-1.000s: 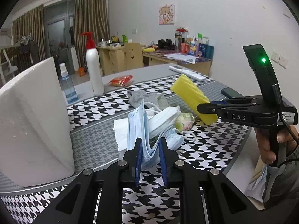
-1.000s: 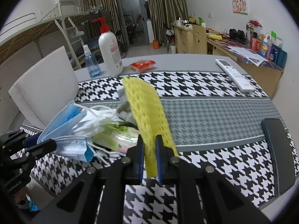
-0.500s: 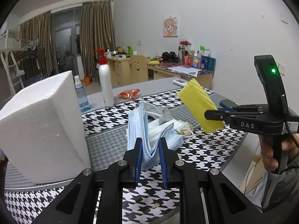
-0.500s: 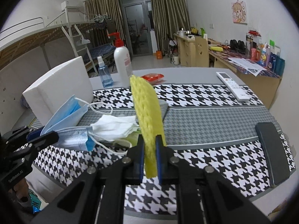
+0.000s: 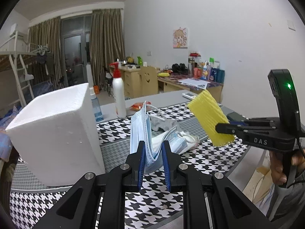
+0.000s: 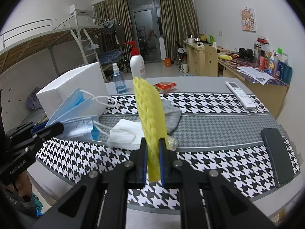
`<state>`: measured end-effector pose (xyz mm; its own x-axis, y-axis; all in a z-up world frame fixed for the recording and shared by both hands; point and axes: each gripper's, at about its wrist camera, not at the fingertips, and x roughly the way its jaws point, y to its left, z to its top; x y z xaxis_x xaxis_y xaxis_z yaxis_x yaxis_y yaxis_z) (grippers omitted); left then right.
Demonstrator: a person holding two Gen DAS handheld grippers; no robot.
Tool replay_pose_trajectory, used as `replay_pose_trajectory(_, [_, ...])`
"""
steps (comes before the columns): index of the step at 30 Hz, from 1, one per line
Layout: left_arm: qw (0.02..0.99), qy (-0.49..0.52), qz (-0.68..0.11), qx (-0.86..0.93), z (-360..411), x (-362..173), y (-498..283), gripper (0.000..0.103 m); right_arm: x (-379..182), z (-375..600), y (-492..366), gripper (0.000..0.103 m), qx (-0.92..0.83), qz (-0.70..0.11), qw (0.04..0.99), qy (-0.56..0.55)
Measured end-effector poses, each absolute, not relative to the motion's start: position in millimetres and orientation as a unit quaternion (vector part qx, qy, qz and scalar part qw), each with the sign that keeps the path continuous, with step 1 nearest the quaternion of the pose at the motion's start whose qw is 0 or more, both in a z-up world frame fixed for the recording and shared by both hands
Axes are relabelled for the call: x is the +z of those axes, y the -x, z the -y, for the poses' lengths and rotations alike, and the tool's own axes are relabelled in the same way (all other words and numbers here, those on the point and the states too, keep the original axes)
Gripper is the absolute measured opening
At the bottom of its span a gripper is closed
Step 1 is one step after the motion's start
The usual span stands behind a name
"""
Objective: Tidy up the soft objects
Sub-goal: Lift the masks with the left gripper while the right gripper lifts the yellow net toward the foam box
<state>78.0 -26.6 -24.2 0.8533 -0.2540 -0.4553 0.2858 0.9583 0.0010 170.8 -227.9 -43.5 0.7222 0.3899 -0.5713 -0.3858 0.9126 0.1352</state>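
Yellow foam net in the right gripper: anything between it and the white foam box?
Yes. The left gripper holds blue face masks up in front of the white foam box, between it and the yellow foam net.

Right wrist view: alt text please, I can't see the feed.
The right claw is shut on a yellow foam net sleeve, held up above a houndstooth table. At left, the left claw grips blue face masks beside a white foam box.
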Motion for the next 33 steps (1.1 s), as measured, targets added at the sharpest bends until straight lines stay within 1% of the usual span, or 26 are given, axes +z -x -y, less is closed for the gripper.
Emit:
replay_pose_trajectory(7, [0.965,-0.034,-0.229,-0.123,24.2,-16.3,-79.3,0.019,-34.4,224.0,-166.6,0.014,0.222,-0.293,0.93,-0.005])
replay_pose_trajectory(21, [0.974,-0.032,-0.2,-0.102,12.4,14.1,-85.2,0.019,-6.3,213.3,-168.7,0.014,0.242,-0.259,0.935,-0.002])
replay_pose_trajectory(33, [0.98,-0.031,-0.18,-0.085,4.9,30.1,-95.4,0.019,4.8,203.7,-177.9,0.014,0.256,-0.245,0.935,0.003])
